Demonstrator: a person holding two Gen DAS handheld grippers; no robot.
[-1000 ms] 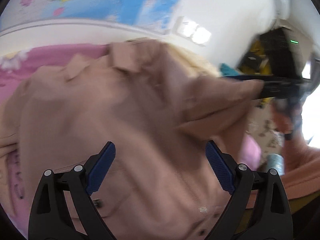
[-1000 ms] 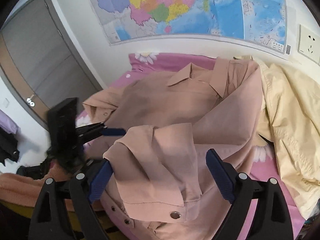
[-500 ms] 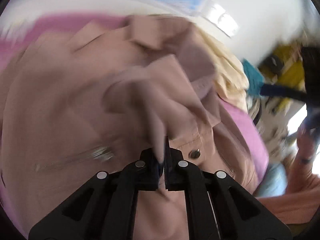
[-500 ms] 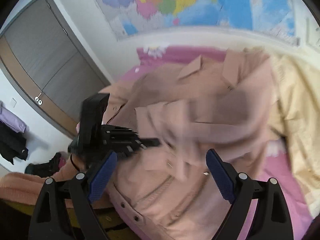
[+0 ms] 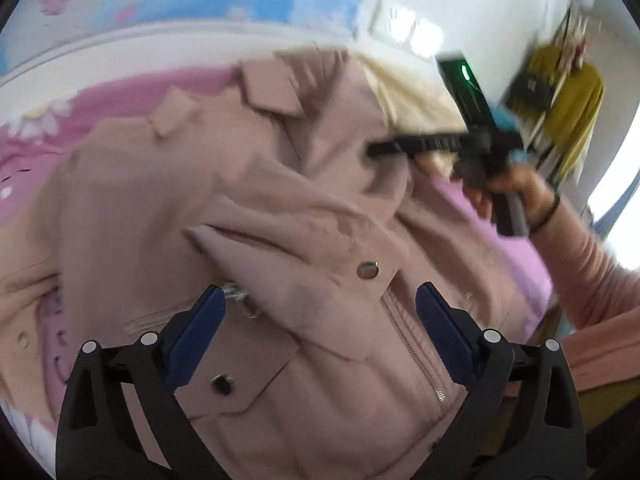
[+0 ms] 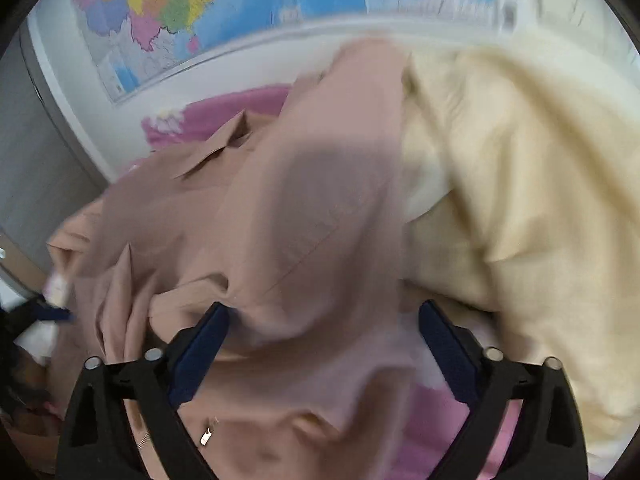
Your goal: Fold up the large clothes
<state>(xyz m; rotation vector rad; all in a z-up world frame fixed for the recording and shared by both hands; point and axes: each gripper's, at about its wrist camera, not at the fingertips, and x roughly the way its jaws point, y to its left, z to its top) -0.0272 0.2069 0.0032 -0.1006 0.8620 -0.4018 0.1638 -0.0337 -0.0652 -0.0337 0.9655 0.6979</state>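
Observation:
A dusty pink jacket (image 5: 168, 200) lies spread on a pink bed, collar toward the wall. One sleeve (image 5: 304, 248) with a snap cuff lies folded across its front. My left gripper (image 5: 320, 320) is open just above that cuff, holding nothing. My right gripper (image 6: 324, 340) is open over the jacket's right shoulder and sleeve (image 6: 320, 208). The right gripper also shows in the left wrist view (image 5: 400, 146), at the jacket's far right edge. Both views are motion-blurred.
A cream-yellow garment (image 6: 520, 200) lies bunched on the bed to the right of the jacket. A pink floral sheet (image 5: 120, 96) covers the bed. A map (image 6: 240, 8) hangs on the wall behind. A rack with yellow clothes (image 5: 568, 96) stands at the far right.
My left gripper shut on the folded sleeve half a second ago and has now opened, leaving the sleeve across the jacket front. My right gripper has moved right toward the shoulder.

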